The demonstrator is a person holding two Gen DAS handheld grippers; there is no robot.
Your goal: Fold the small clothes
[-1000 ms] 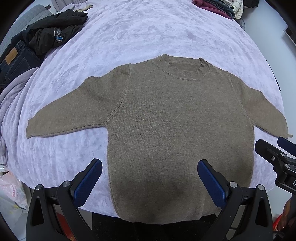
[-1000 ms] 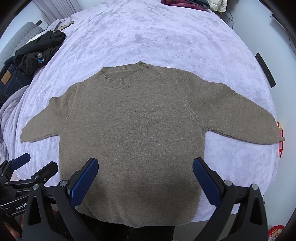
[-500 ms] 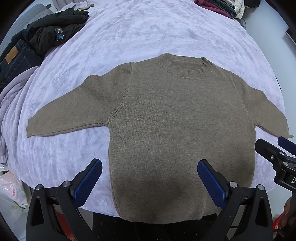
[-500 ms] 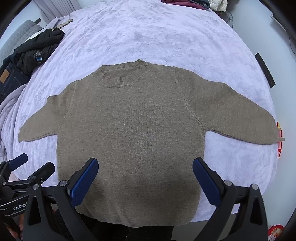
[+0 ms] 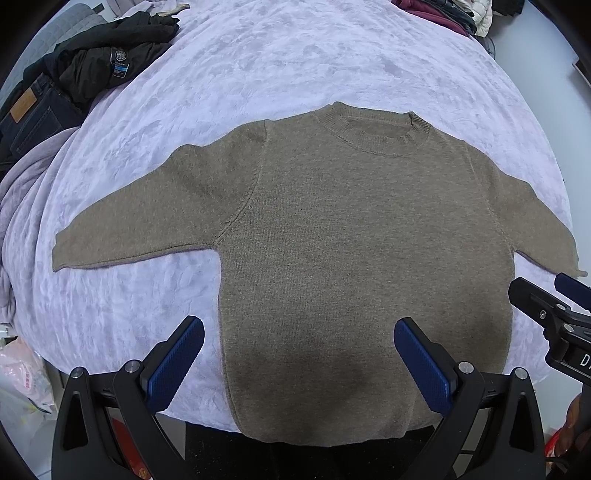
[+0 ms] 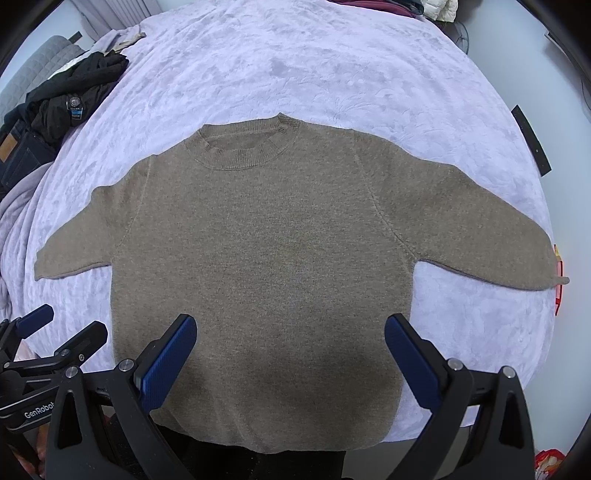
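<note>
A small brown knit sweater (image 5: pixel 351 258) (image 6: pixel 266 266) lies flat and face up on a lilac bedspread (image 5: pixel 295 66) (image 6: pixel 314 74), both sleeves spread sideways, collar at the far end, hem at the near bed edge. My left gripper (image 5: pixel 299 354) hovers open above the hem, nothing between its blue pads. My right gripper (image 6: pixel 290 350) is also open over the hem, holding nothing. Each gripper shows at the edge of the other's view: the right gripper (image 5: pixel 554 317) and the left gripper (image 6: pixel 48 343).
A pile of black clothing (image 5: pixel 107 55) (image 6: pixel 74 92) and dark jeans (image 5: pixel 29 114) lies at the far left of the bed. More clothes (image 5: pixel 443 11) are heaped at the far right corner. A pink bag (image 5: pixel 18 376) sits on the floor at the left.
Both grippers have drifted slightly forward and down over the sweater, which looks a little larger. The sweater has not moved and both grippers stay open.
</note>
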